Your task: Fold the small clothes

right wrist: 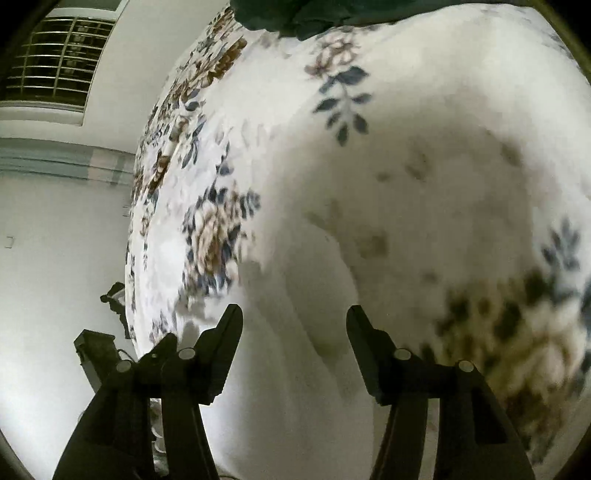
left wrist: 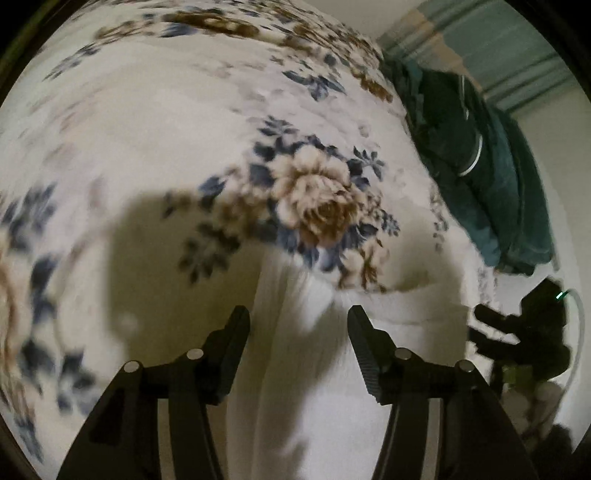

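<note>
A white ribbed garment point(left wrist: 306, 369) lies on the floral bedspread point(left wrist: 147, 129), stretching from under my left gripper toward the right. My left gripper point(left wrist: 298, 317) is open just above it, jaws wide apart with nothing between them. My right gripper shows in the left wrist view point(left wrist: 491, 328) at the garment's right edge. In the right wrist view the same white garment point(right wrist: 295, 369) lies below my right gripper point(right wrist: 294, 317), which is open and empty. Both views are blurred.
A pile of dark green clothes point(left wrist: 480, 166) sits at the far right of the bed, also at the top of the right wrist view point(right wrist: 295, 14). The bed edge point(right wrist: 131, 258) drops to a pale floor with a dark object point(right wrist: 96, 347).
</note>
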The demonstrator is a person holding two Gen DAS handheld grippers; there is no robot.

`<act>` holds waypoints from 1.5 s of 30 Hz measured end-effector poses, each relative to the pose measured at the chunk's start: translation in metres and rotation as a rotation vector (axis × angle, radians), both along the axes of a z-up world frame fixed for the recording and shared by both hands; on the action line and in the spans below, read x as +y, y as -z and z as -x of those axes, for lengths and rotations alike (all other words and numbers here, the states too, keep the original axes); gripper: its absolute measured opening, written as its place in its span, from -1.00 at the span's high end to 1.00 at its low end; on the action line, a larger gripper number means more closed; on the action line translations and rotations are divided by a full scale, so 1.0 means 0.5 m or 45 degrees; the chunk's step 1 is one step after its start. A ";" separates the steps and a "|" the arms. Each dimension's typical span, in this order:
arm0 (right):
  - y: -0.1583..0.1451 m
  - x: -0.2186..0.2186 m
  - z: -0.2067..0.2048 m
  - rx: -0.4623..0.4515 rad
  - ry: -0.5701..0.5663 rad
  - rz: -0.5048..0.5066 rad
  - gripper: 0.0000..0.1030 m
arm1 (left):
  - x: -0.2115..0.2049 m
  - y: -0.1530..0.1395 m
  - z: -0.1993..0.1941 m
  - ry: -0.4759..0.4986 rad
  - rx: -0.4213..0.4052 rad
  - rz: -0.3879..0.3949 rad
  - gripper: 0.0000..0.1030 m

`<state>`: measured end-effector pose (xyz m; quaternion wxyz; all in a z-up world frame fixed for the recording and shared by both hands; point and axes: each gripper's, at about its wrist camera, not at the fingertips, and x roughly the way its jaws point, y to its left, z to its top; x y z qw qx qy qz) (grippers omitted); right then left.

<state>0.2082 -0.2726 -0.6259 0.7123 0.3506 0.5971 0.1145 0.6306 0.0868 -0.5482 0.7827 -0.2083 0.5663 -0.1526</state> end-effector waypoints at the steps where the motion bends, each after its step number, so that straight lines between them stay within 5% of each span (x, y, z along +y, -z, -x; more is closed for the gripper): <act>1: 0.001 0.016 -0.014 0.008 -0.056 0.024 -0.18 | -0.012 0.003 -0.010 0.038 -0.010 -0.020 0.02; 2: -0.001 0.035 -0.021 -0.002 -0.115 0.048 -0.14 | -0.019 0.003 -0.013 0.064 -0.018 -0.046 0.13; 4: -0.003 0.059 -0.023 -0.010 -0.178 0.134 0.69 | -0.035 0.002 -0.008 0.125 -0.034 -0.100 0.88; 5: -0.007 0.060 -0.019 -0.018 -0.170 0.163 0.88 | -0.034 0.001 -0.001 0.133 -0.036 -0.098 0.88; 10: -0.046 0.002 0.001 -0.155 0.064 0.219 0.91 | 0.028 -0.031 0.003 -0.004 -0.096 -0.025 0.89; 15: 0.014 -0.022 -0.025 -0.069 0.120 0.222 0.92 | 0.047 0.023 -0.034 -0.038 -0.020 -0.037 0.89; 20: 0.059 -0.010 -0.027 0.032 0.059 0.154 0.89 | 0.070 0.059 0.006 -0.080 0.117 0.137 0.76; 22: 0.061 -0.024 -0.019 0.063 0.047 0.035 0.69 | 0.095 0.050 0.032 -0.114 0.134 0.230 0.46; 24: 0.060 -0.045 0.008 0.064 0.040 -0.088 -0.19 | 0.123 0.042 0.067 -0.149 0.139 0.314 0.02; 25: 0.060 -0.058 0.032 0.058 0.038 -0.142 -0.37 | 0.135 0.040 0.086 -0.169 0.139 0.347 -0.21; 27: 0.071 -0.077 0.084 0.088 0.027 -0.214 -0.54 | 0.151 0.044 0.128 -0.182 0.150 0.431 -0.26; 33: 0.178 -0.050 0.238 0.263 -0.047 -0.458 -0.69 | 0.113 0.095 0.194 -0.087 0.237 0.542 -0.26; 37: 0.222 -0.002 0.261 0.244 -0.015 -0.654 -0.85 | 0.063 0.110 0.178 -0.008 0.247 0.564 -0.30; 42: 0.219 0.061 0.232 0.255 -0.097 -0.566 -0.86 | 0.012 0.087 0.154 0.084 0.200 0.541 -0.21; 43: 0.211 0.071 0.228 0.247 -0.113 -0.525 -0.84 | 0.004 0.074 0.153 0.100 0.172 0.522 0.25; 45: 0.191 0.087 0.224 0.212 -0.156 -0.443 -0.17 | -0.001 0.046 0.150 0.111 0.113 0.494 0.38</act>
